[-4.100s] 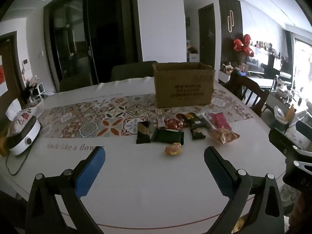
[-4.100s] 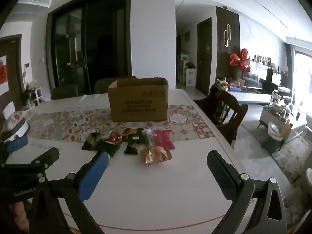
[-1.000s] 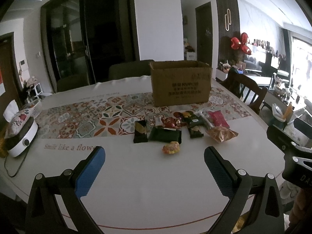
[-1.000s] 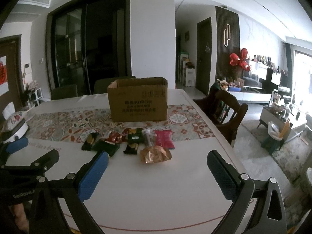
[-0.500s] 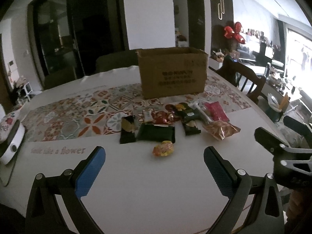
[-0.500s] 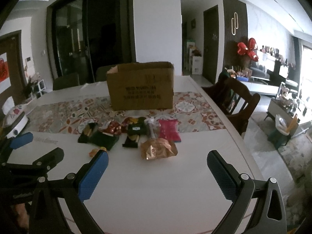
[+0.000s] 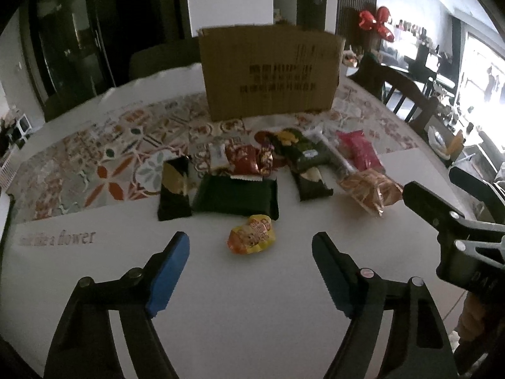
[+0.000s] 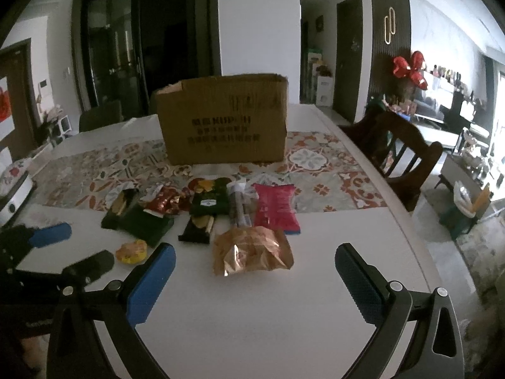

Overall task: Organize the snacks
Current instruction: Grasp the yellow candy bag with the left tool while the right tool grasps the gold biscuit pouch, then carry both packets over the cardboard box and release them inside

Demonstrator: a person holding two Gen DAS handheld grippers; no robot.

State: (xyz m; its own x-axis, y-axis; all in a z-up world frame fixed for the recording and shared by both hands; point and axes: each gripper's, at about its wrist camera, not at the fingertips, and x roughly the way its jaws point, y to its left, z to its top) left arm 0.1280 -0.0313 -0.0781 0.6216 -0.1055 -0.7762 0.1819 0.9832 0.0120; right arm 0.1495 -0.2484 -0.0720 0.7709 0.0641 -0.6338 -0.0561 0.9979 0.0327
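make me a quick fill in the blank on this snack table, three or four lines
1. The snacks lie on the table in front of a brown ____ box.
2. The packet nearest the left gripper, whose jaws are closing with nothing between them, is mostly ____.
3. The right gripper points at a crinkled ____ bag, not touching it.
4. Just behind that bag lies a flat ____ packet.

Missing words: cardboard; yellow; orange-brown; pink
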